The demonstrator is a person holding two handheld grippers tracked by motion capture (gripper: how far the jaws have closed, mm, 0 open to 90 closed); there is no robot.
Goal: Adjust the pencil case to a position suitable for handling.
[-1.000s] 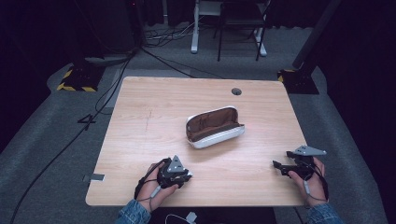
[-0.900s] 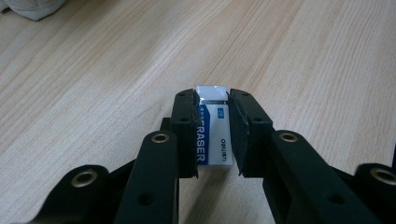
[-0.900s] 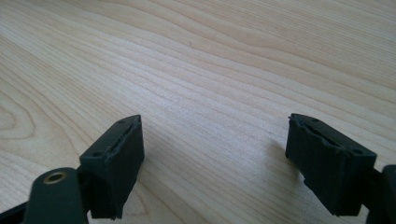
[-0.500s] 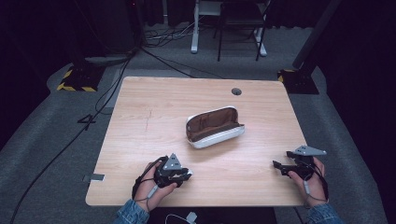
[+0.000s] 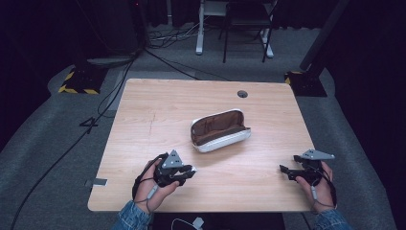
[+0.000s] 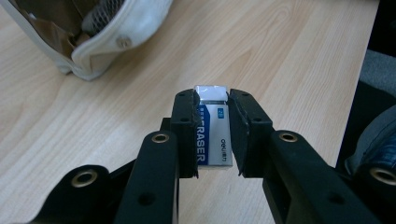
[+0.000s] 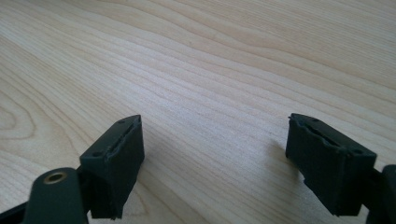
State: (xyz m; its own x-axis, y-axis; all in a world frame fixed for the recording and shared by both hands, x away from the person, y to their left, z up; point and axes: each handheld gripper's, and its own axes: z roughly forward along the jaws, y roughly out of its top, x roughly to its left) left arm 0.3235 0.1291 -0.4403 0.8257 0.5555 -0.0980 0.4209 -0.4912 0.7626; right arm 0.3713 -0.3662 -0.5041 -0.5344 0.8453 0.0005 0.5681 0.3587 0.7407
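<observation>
Eraser in my left grip, pouch open ahead

The desk (image 5: pixel 143 120) carries a white pouch (image 5: pixel 220 130) lying open mid-desk. My left gripper (image 6: pixel 212 133) sits slightly nearer the desk's front edge than a second ago, its fingers (image 6: pixel 184 126) clamping the eraser (image 6: pixel 215 140), seemingly ready to drop in. My right gripper (image 7: pixel 212 154) rests spread wide, empty, well apart from the pouch.

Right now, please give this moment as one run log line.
left gripper: shut on eraser | right gripper: open, over bare table | pouch: open, mid-table
</observation>
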